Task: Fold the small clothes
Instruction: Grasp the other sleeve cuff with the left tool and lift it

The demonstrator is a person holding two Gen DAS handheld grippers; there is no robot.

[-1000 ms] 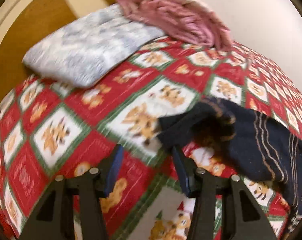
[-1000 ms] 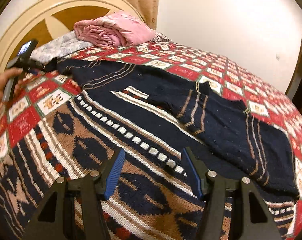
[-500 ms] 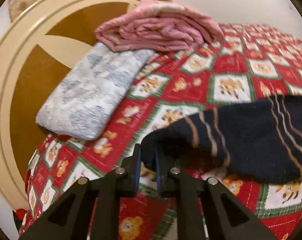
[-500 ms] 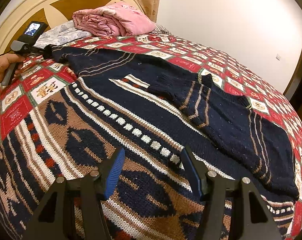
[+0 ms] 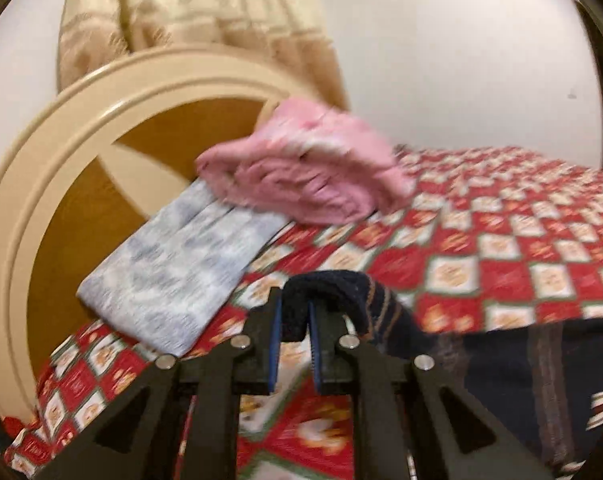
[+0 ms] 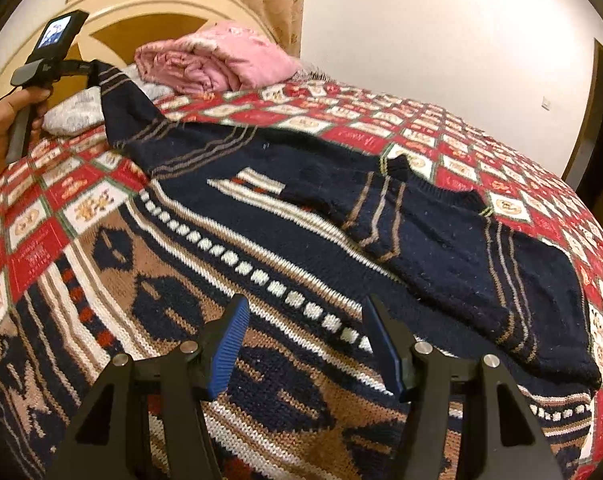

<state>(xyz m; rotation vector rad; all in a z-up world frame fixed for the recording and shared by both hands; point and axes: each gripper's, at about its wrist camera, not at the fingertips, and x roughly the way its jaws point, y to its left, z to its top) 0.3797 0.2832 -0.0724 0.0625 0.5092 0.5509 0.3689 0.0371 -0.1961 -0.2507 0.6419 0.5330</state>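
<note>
A navy knit sweater (image 6: 285,208) with tan, white and red patterns lies spread on the bed. Its right sleeve (image 6: 441,248) is folded across the body. My left gripper (image 5: 293,312) is shut on the cuff of the left sleeve (image 5: 329,288), which hangs lifted above the bedspread. In the right wrist view that left gripper (image 6: 87,69) sits at the far left, in a person's hand (image 6: 5,124), with the sleeve (image 6: 121,108) stretched up to it. My right gripper (image 6: 301,324) hovers open over the sweater's lower body, nothing between its fingers.
A red, white and green checked bedspread (image 6: 461,128) covers the bed. A folded pink blanket (image 6: 217,60) and a grey-white pillow (image 5: 181,264) lie against the cream and wood headboard (image 5: 81,168). Beige curtains (image 5: 189,8) hang behind; a dark door frame (image 6: 593,120) stands at right.
My left gripper shut on the sleeve cuff and rose with it, pulling the sleeve up off the bedspread. The right gripper stayed where it was, still open.
</note>
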